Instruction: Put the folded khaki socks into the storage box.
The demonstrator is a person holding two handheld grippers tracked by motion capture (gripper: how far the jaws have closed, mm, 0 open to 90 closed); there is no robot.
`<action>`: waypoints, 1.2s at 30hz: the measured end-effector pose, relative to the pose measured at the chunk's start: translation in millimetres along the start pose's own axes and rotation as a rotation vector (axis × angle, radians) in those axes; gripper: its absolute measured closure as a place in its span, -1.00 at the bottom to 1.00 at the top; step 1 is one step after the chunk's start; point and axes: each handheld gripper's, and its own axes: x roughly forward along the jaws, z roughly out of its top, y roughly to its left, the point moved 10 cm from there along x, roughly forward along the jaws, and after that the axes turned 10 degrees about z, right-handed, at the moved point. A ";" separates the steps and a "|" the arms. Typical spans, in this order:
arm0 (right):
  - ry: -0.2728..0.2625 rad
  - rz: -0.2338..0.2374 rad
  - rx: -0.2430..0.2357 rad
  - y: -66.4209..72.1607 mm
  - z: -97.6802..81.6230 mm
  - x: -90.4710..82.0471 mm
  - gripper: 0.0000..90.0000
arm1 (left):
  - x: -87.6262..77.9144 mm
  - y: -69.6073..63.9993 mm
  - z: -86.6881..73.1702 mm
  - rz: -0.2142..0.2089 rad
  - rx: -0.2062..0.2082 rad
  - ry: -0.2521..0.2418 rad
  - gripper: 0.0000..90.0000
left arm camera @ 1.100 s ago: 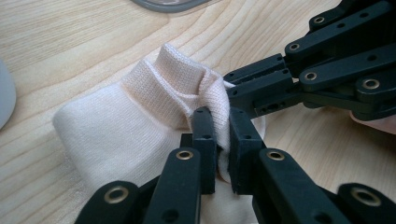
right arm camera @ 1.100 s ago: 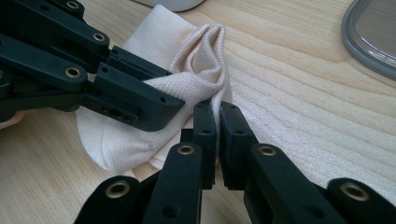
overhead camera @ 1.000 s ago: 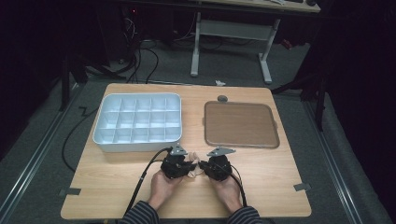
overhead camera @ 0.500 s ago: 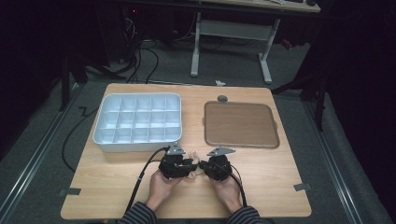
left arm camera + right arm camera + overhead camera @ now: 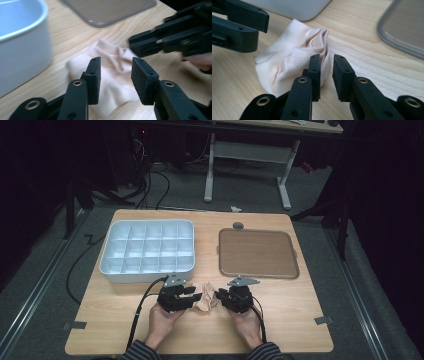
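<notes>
While both hands rest near the front edge of the worktop (image 5: 300,320), a small pale pink cloth (image 5: 205,301) lies crumpled between them, just in front of the white compartment tray (image 5: 112,270). It looks like a folded sock or similar knit piece, though I cannot tell for sure. The left gripper (image 5: 116,72) has just been opening: its jaws stand apart above the cloth with a clear gap, the pads pressing on nothing. The right gripper (image 5: 327,72) has also just been opening, by less; its jaws sit narrowly apart at the bunched edge of the cloth, and the fabric lies beside the left pad rather than pinched between the two. Both grippers point inward at the cloth from opposite sides, which suits work on a limp piece needing two holds. My judgement is that the cloth has been let go where it lies. Beyond it, the brown flat tray (image 5: 257,252) sits bare.
</notes>
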 end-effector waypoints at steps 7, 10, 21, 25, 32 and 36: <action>-0.048 0.000 -0.065 14.6 7.6 -18.5 0.78 | 0.1 16.2 -16.5 0.056 -0.028 0.039 0.27; -0.055 0.004 -0.106 24.9 11.8 -22.2 0.79 | 6.0 19.1 -25.7 0.074 -0.031 0.073 0.25; 0.044 -0.028 -0.192 41.2 11.3 7.4 0.53 | 16.3 19.4 -32.5 0.080 -0.044 0.094 0.10; 0.073 -0.066 -0.204 36.8 7.8 16.0 0.48 | 19.2 19.7 -35.2 0.094 -0.031 0.106 0.07; 0.105 -0.100 -0.226 30.4 3.0 21.4 0.83 | 21.7 20.0 -36.1 0.107 -0.024 0.109 0.06; 0.080 -0.107 -0.228 30.5 5.7 17.0 0.89 | 21.9 20.3 -36.4 0.133 -0.004 0.111 0.06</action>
